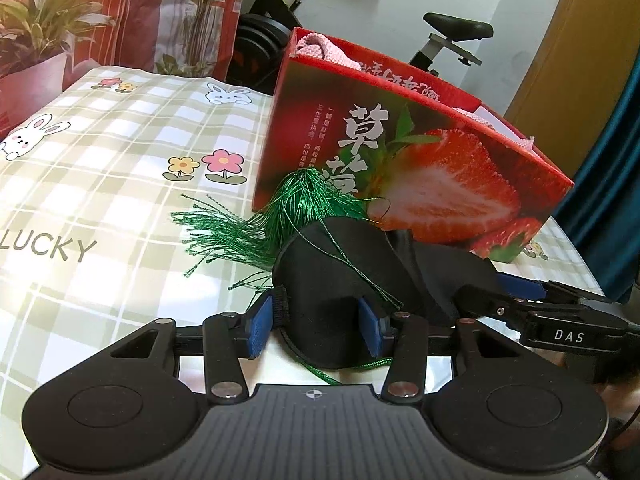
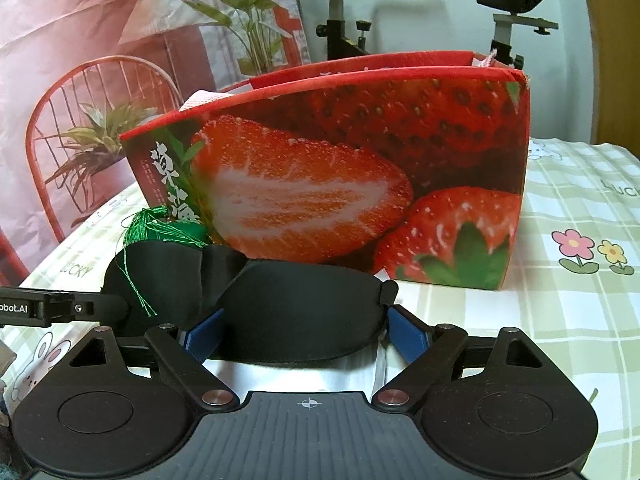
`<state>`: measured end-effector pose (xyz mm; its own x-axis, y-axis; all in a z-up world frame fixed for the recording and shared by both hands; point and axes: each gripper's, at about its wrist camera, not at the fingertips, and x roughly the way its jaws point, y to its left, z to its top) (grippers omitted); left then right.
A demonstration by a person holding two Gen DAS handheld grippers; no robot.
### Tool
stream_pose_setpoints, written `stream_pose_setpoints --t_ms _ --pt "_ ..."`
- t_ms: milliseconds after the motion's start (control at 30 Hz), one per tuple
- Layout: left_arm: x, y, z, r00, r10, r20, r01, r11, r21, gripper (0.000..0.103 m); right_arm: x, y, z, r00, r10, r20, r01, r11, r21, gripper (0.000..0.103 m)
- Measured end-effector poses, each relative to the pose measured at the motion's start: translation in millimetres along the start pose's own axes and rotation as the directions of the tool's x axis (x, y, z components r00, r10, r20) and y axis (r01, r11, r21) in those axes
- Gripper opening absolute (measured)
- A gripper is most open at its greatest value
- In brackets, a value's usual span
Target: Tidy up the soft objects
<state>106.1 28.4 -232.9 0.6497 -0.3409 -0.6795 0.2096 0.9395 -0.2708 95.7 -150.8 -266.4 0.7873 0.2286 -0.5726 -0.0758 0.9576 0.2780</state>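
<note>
- A black sleep mask (image 1: 344,276) lies on the checked tablecloth (image 1: 120,152), just in front of the strawberry-printed red box (image 1: 420,152).
- Left gripper (image 1: 320,326): blue pads (image 1: 262,326) sit on either side of the mask's left lobe. Jaws about half closed. The pads appear to press into the fabric, the lobe bulging between them; I read this as a grip on the mask.
- Right gripper (image 2: 308,332): jaws wide. The mask's other lobe (image 2: 304,312) fills the whole gap between the blue pads (image 2: 408,338). The right pad meets the mask's end where the strap tab sits; the left pad lies against the lobe's lower left edge. Whether they squeeze or merely bracket it I cannot tell for certain; contact looks real on both sides.
- The mask spans both grippers, one lobe in each, with the pinched bridge between them.
- A green tassel (image 1: 256,220) lies on the cloth, touching the mask's far left side; several loose threads trail across the black fabric, and one green cord end shows below the mask near the left gripper's frame.
- In the right wrist view the tassel's knotted head (image 2: 160,228) rests between mask and box, against the box's front.
- Pink cloth (image 1: 316,46) pokes above the box's rim.
- Behind the table: an exercise bike (image 2: 508,4) and a curtain printed with potted plants (image 2: 100,80).
</note>
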Motion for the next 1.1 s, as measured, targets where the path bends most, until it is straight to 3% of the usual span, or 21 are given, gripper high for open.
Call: stream_pose_setpoints --t_ms 333,567,800,1000,1100 --pt "1 1 -1 1.000 0.004 -0.001 -0.004 1.000 -0.002 0.050 -15 13 -6 0.994 -0.008 0.111 0.018 0.996 -0.092 0.058" --pt "1 1 -2 1.000 0.005 -0.001 -0.005 1.000 0.001 0.050 -23 24 -9 0.985 -0.014 0.175 0.042 0.987 -0.157 0.055" --pt "2 -1 -2 1.000 0.007 -0.001 -0.007 1.000 0.010 0.050 -11 7 11 0.993 0.084 0.084 -0.081 0.996 -0.042 0.059" --pt "3 -2 -2 1.000 0.011 -0.003 -0.011 1.000 0.012 0.050 0 -5 21 0.993 0.087 0.079 -0.093 0.994 0.064 0.058" --pt "2 -2 -2 1.000 0.009 -0.004 -0.009 1.000 0.010 0.050 3 -12 20 0.994 0.061 0.086 -0.071 0.990 0.118 0.048"
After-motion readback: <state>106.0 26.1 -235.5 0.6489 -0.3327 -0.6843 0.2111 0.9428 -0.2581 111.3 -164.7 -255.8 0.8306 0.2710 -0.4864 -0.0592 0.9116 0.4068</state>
